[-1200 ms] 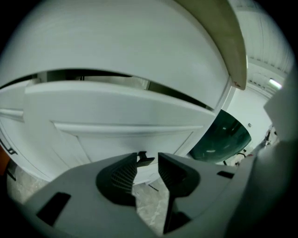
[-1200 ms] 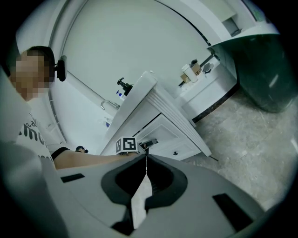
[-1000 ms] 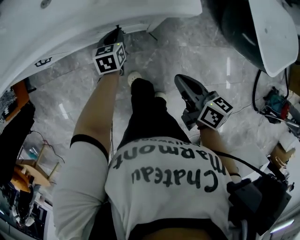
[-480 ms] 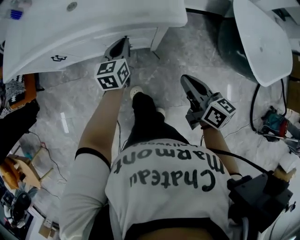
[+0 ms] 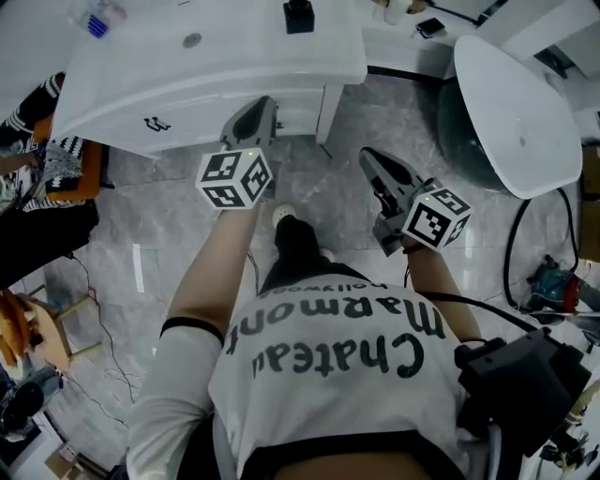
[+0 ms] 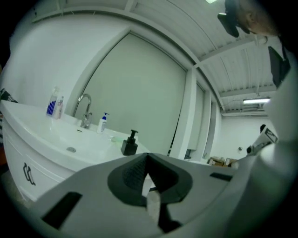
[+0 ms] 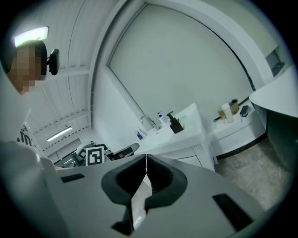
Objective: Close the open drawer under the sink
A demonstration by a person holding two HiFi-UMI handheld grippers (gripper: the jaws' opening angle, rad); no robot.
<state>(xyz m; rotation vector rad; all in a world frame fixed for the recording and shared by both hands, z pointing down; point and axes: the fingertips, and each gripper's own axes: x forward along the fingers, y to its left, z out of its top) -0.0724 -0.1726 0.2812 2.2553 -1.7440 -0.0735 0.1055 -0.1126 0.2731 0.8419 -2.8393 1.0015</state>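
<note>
The white sink vanity (image 5: 216, 70) stands at the top of the head view, with a faucet (image 6: 85, 109) and a black soap pump (image 5: 298, 16) on it. Its cabinet front (image 5: 298, 108) under the counter looks flush, and no drawer stands out from it. My left gripper (image 5: 263, 105) hangs just in front of that cabinet, level with the counter edge, shut and empty. My right gripper (image 5: 368, 156) floats to the right over the floor, clear of the vanity, also shut on nothing. Both gripper views look across the sink top (image 7: 179, 135).
A large white oval tub (image 5: 520, 112) with a dark underside stands at the right. Cables and tools (image 5: 555, 274) lie on the marble floor beside it. At the left are a person's striped sleeve (image 5: 28, 117) and a wooden stool (image 5: 37, 333). Blue bottles (image 5: 94, 21) stand by the faucet.
Both grippers have risen, the left one most, coming up from under the sink's edge to counter height. The view has pulled back, so the whole sink top shows.
</note>
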